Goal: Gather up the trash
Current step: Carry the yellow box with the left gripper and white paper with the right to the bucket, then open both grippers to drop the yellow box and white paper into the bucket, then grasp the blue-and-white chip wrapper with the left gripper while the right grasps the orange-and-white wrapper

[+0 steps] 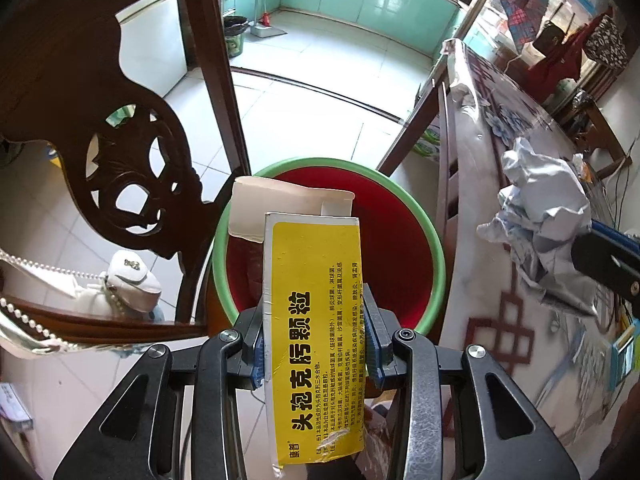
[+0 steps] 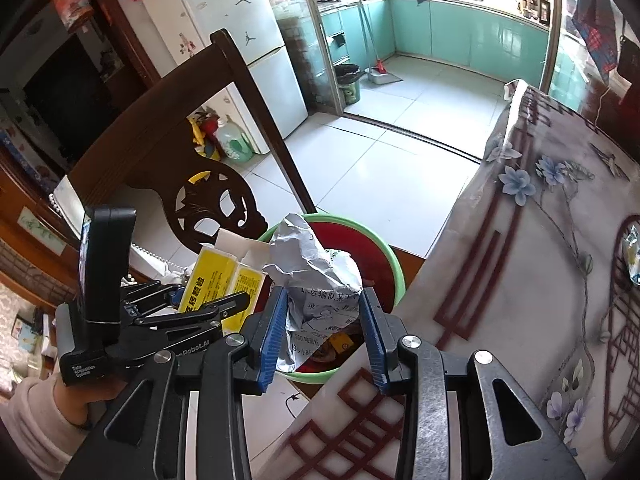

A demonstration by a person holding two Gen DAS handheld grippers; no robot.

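My left gripper (image 1: 314, 336) is shut on a yellow medicine box (image 1: 314, 320) with an open white flap, held over a red bin with a green rim (image 1: 434, 236). My right gripper (image 2: 324, 334) is shut on a crumpled paper ball (image 2: 316, 272), held above the same bin (image 2: 394, 264) at the table's edge. The paper ball (image 1: 540, 216) shows at the right of the left wrist view. The left gripper (image 2: 192, 312) with the yellow box (image 2: 218, 280) shows at the left of the right wrist view. Some trash lies at the bin's bottom.
A dark carved wooden chair (image 1: 120, 128) stands left of the bin. A table with a floral plastic cover (image 2: 540, 280) is on the right, with a small wrapper (image 2: 632, 256) on it. A white bag with a pearl chain (image 1: 132, 284) lies on the chair. White tiled floor lies beyond.
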